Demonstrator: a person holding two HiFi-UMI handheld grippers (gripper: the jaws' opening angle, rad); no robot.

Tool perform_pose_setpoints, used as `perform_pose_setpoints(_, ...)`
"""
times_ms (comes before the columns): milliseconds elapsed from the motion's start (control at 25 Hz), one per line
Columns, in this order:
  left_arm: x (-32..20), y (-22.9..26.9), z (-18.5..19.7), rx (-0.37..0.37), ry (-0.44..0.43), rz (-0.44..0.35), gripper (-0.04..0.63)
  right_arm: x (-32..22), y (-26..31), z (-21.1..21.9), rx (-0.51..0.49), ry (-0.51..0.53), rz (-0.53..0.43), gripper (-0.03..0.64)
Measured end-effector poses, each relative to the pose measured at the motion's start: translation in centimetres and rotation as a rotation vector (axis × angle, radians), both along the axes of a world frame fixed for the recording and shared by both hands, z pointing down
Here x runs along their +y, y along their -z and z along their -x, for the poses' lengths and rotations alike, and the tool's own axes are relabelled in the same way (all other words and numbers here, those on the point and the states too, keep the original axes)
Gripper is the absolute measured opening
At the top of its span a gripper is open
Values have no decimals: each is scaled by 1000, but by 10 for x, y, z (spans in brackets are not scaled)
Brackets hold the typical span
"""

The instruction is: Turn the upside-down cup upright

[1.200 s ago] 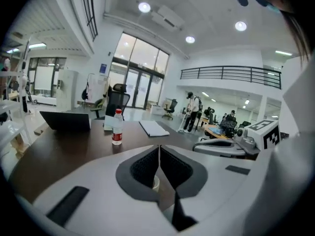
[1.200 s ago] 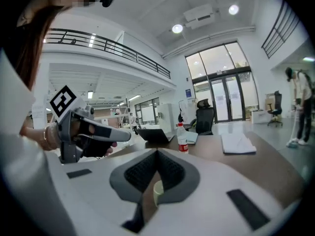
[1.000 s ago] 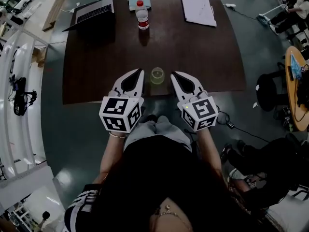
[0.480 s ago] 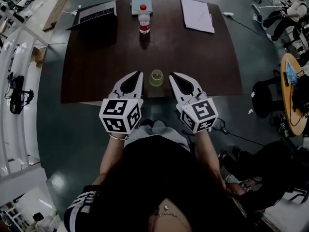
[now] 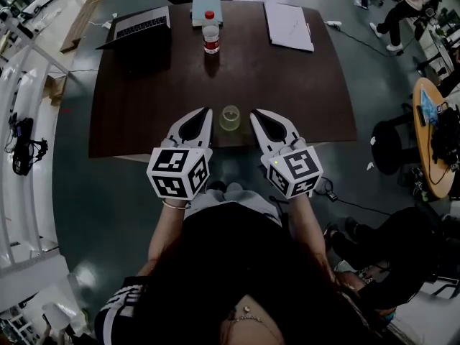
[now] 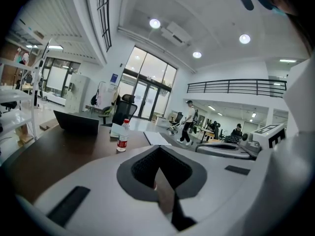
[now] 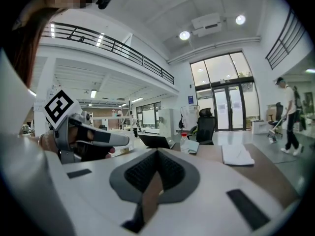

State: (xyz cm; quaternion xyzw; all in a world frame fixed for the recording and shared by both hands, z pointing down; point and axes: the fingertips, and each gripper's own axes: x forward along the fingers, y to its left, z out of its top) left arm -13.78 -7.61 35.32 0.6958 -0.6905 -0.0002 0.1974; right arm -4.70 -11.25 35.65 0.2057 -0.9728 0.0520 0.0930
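A small translucent cup [image 5: 231,117] stands on the dark wooden table [image 5: 144,106], close to its near edge; from above I cannot tell which way up it is. My left gripper [image 5: 206,112] hovers just left of the cup and my right gripper [image 5: 254,114] just right of it, neither touching it. On both, the jaws are shut with nothing between them, as the left gripper view [image 6: 159,151] and the right gripper view [image 7: 157,154] show. The cup is hidden below the jaws in both gripper views.
At the table's far side stand a water bottle [image 5: 210,37] with a red cap, an open laptop [image 5: 140,26], a pale book [image 5: 205,7] and a stack of papers [image 5: 289,26]. An office chair [image 5: 388,146] and a round table [image 5: 435,135] are to the right.
The head view has drifted slightly, so the table sits a little further left. Both grippers keep their places beside the cup and stay shut.
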Motion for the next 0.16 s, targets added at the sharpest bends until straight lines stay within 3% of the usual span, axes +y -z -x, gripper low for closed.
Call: perform_pose_setpoints(160, 0, 0, -2, 2, -10, -1, 3, 1, 0, 0, 0, -2, 0, 17)
